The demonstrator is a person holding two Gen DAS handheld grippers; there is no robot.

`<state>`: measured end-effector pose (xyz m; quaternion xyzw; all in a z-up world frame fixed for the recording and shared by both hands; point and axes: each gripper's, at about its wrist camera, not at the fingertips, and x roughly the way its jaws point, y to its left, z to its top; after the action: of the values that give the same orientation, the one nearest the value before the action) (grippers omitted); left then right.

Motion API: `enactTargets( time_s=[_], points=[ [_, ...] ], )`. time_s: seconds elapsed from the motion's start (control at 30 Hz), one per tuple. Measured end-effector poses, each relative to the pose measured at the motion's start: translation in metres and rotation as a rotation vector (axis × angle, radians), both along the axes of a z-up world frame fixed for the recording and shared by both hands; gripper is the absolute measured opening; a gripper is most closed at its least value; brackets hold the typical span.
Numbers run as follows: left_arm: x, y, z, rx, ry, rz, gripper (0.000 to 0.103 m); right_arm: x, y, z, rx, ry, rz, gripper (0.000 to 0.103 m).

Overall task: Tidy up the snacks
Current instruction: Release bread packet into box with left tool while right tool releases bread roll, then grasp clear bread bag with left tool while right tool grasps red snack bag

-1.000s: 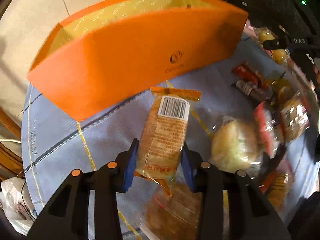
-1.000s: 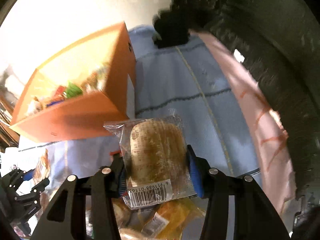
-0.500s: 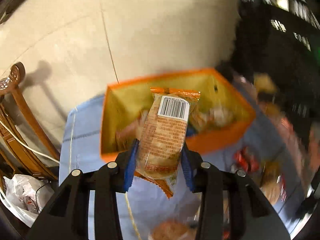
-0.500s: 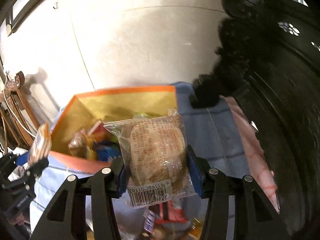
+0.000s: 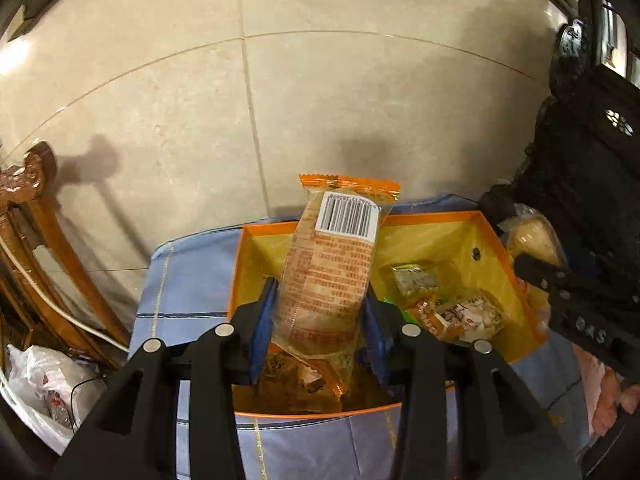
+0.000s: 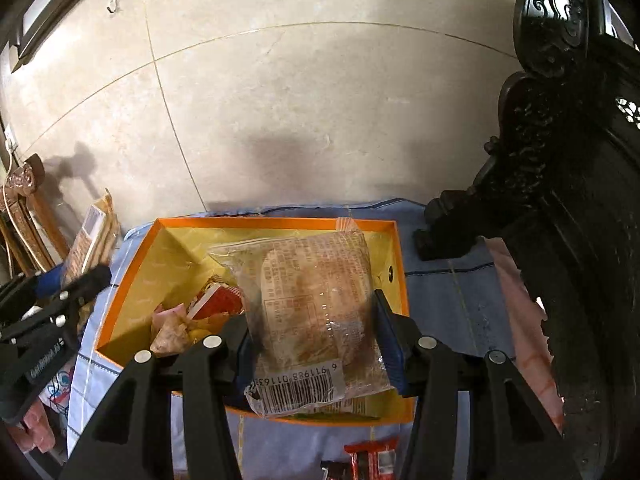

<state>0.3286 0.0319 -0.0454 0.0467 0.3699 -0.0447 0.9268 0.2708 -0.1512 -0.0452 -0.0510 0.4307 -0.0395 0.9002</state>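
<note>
My left gripper (image 5: 320, 320) is shut on an orange-edged snack packet (image 5: 332, 264) with a barcode at its top, held upright over the open orange box (image 5: 516, 280). My right gripper (image 6: 314, 328) is shut on a clear-wrapped bread packet (image 6: 312, 300), held over the same orange box (image 6: 132, 288). The box has a yellow inside and holds several wrapped snacks (image 5: 460, 312). The right gripper shows at the right edge of the left wrist view (image 5: 568, 300); the left gripper shows at the left edge of the right wrist view (image 6: 52, 300).
The box sits on a blue cloth (image 5: 188, 280) over the table. A red snack bar (image 6: 370, 456) lies in front of the box. A carved dark chair (image 6: 568, 200) stands at the right, a brown wooden chair (image 5: 36, 240) and a white bag (image 5: 48, 384) at the left.
Both grippers have risen with their packets and now hang over the box, looking down into it. A second ago they were low by the table, facing the box's outer wall.
</note>
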Motion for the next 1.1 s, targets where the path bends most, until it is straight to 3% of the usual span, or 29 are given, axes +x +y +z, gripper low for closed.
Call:
enactTargets(
  time_s=[0.17, 0.2, 0.23, 0.27, 0.4, 0.6, 0.8, 1.0, 1.1],
  points=[
    [0.0, -0.002, -0.006, 0.012, 0.008, -0.011, 0.039, 0.008, 0.007, 0.001, -0.061, -0.003, 0.017, 0.052],
    [0.001, -0.002, -0.006, 0.011, 0.006, -0.011, 0.043, 0.01, 0.006, 0.001, -0.053, -0.003, 0.017, 0.053],
    [0.004, -0.001, -0.005, 0.015, -0.007, 0.008, 0.055, 0.013, 0.005, 0.002, -0.037, -0.008, 0.02, 0.072],
    [0.006, 0.002, -0.005, 0.03, -0.018, 0.043, 0.099, 0.016, 0.005, 0.002, -0.021, -0.015, 0.037, 0.1],
    [0.009, 0.007, -0.013, 0.032, -0.018, 0.043, 0.099, 0.011, 0.001, 0.008, -0.099, -0.069, 0.005, 0.099],
    [0.001, 0.014, -0.028, 0.087, 0.007, 0.028, 0.099, 0.0, -0.017, 0.014, -0.074, -0.051, -0.046, 0.099],
    [-0.043, 0.038, -0.032, 0.079, 0.033, 0.005, 0.099, -0.033, -0.041, 0.014, -0.088, -0.015, -0.075, 0.099],
    [-0.121, 0.045, -0.081, 0.091, 0.131, -0.1, 0.099, -0.084, -0.063, -0.048, -0.13, 0.184, -0.096, 0.099],
    [-0.162, 0.046, -0.133, 0.101, 0.252, -0.182, 0.099, -0.096, -0.071, -0.092, -0.087, 0.31, -0.107, 0.099]
  ],
)
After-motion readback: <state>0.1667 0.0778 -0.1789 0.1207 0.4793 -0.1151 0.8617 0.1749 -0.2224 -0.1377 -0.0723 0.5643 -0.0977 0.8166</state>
